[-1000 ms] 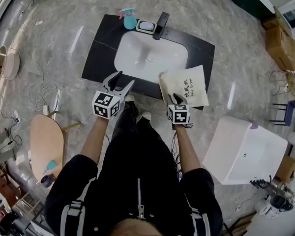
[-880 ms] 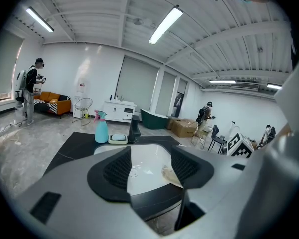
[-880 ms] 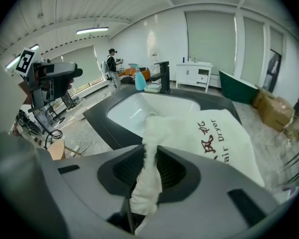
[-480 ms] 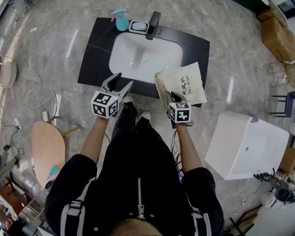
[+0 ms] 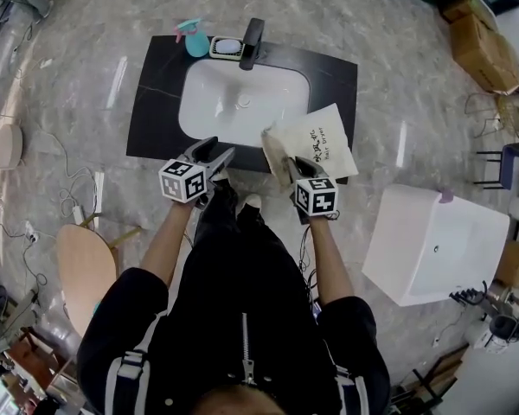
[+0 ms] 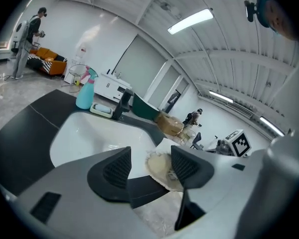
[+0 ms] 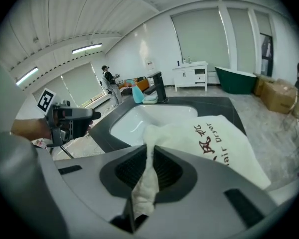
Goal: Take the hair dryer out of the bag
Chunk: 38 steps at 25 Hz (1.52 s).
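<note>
Here, a black counter point(image 5: 154, 102) holds sink point(image 5: 229, 115) and bag point(image 5: 324, 141).

Teal spray btl point(image 5: 193, 38) + soap dish point(image 5: 227, 48) by faucet point(image 5: 252, 43), white sink's point(image 5: 214, 115) far rim

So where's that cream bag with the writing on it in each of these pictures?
Head view: the bag sits right of centre, on the dark counter, to the right of the sink.
Left gripper view: lower centre; only a ruffled edge of the bag shows.
Right gripper view: centre to lower right, writing visible.
Shared landmark: the black faucet behind the sink.
</note>
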Available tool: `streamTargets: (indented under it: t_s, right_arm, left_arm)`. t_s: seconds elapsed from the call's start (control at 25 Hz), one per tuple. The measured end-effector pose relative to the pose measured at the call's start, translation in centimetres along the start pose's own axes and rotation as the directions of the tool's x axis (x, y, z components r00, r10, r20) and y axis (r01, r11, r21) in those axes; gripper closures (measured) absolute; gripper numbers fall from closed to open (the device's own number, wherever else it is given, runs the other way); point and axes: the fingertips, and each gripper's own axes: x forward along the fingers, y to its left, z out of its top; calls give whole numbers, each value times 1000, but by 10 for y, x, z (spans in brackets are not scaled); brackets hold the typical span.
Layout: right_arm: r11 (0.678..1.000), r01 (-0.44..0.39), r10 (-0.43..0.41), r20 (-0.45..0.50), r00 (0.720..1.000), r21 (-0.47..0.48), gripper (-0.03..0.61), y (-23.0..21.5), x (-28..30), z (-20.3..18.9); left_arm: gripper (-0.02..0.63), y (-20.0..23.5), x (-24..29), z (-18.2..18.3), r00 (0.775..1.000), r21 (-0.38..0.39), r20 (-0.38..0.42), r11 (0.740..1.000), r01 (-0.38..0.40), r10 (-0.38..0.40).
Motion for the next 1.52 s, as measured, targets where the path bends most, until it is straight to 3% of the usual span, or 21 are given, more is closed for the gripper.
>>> streamTargets:
  t_s: [0.2, 0.48, 0.76, 0.92, 1.2, 1.52]
  right_arm:
    - [999, -22, 21, 39, 999, 33, 526, -2, -4, 5]
    - [996, -56, 52, 60, 997, 65, 526, -3, -6, 7]
    - [989, -89, 78, 95, 992, 120, 526, -9, -13, 6]
    - [985, -111, 97, 104, 990, 136, 528, -9, -15, 7]
    - [982, -121, 106, 103, 989, 145, 528, -11, -15, 5]
    - [981, -118, 100, 117, 988, 155, 528, -14, -18, 5]
  left_arm:
    - [341, -5, 25, -27, 993, -79, -81, 994, 78, -84]
    - [341, -19, 63, -64, 966, -274, -151, 948, 162, -209]
    - [353, -40, 93, -98, 933, -336, -229, 922, 192, -278]
    - [380, -56, 108, -109, 910, -429, -244, 879, 208, -335]
    - [390, -75, 125, -137, 849, -478, -338, 851, 217, -406]
    - [423, -81, 137, -153, 846, -502, -368, 848, 169, -386]
